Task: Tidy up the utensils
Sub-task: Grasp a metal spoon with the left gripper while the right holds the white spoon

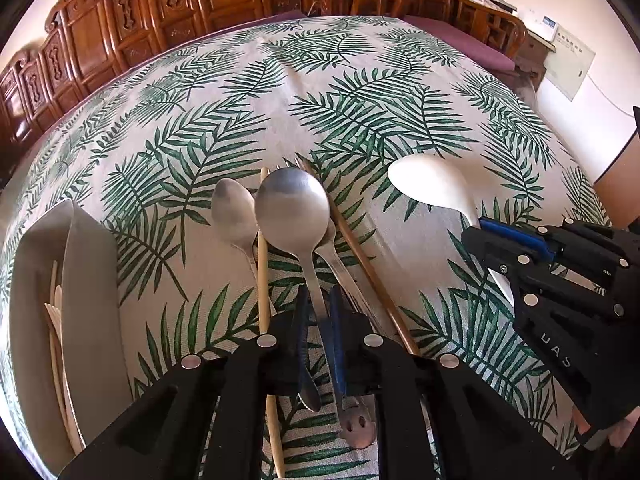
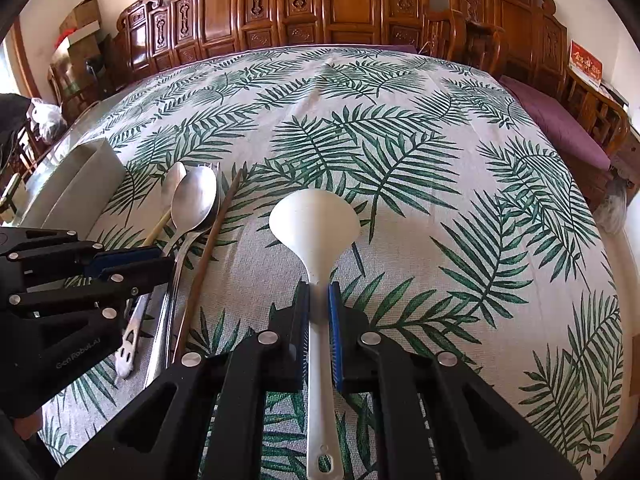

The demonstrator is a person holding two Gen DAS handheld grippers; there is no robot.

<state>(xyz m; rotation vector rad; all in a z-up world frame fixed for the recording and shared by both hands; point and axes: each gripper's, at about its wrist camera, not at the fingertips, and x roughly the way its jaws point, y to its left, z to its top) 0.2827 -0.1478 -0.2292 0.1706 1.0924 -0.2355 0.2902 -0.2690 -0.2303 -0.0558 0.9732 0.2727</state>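
**Both claws pinching spoons over the leaf-print cloth**

In the left wrist view, we see our left claw (image 1: 318, 320) pinching the handle of the big spoon (image 1: 292, 206), its pads pressed close on the thin metal stem. The spoon's bowl points away from us, above the cloth (image 1: 360, 92) that covers the surface. Just left of it lies a small spoon (image 1: 233, 210), with a pale chopstick (image 1: 263, 280) between them. A fork (image 1: 334, 252) sits partly under the big spoon, and a brown chopstick (image 1: 360, 256) runs along its right side. At the far left stands a grey holder (image 1: 90, 280) with pale sticks inside it. To the right, our right claw (image 1: 486, 232) grips the handle of the white ladle (image 1: 430, 184).

In the right wrist view, we see the right claw (image 2: 319, 304) pressed on the ladle's (image 2: 314, 220) handle, the bowl facing away and the handle's end running back toward the camera. At the left the left claw (image 2: 160, 260) holds the big spoon (image 2: 194, 204), beside the brown chopstick (image 2: 208, 248), the fork (image 2: 132, 336) and the holder (image 2: 80, 184). Carved wooden furniture (image 2: 340, 4) lines the far side.
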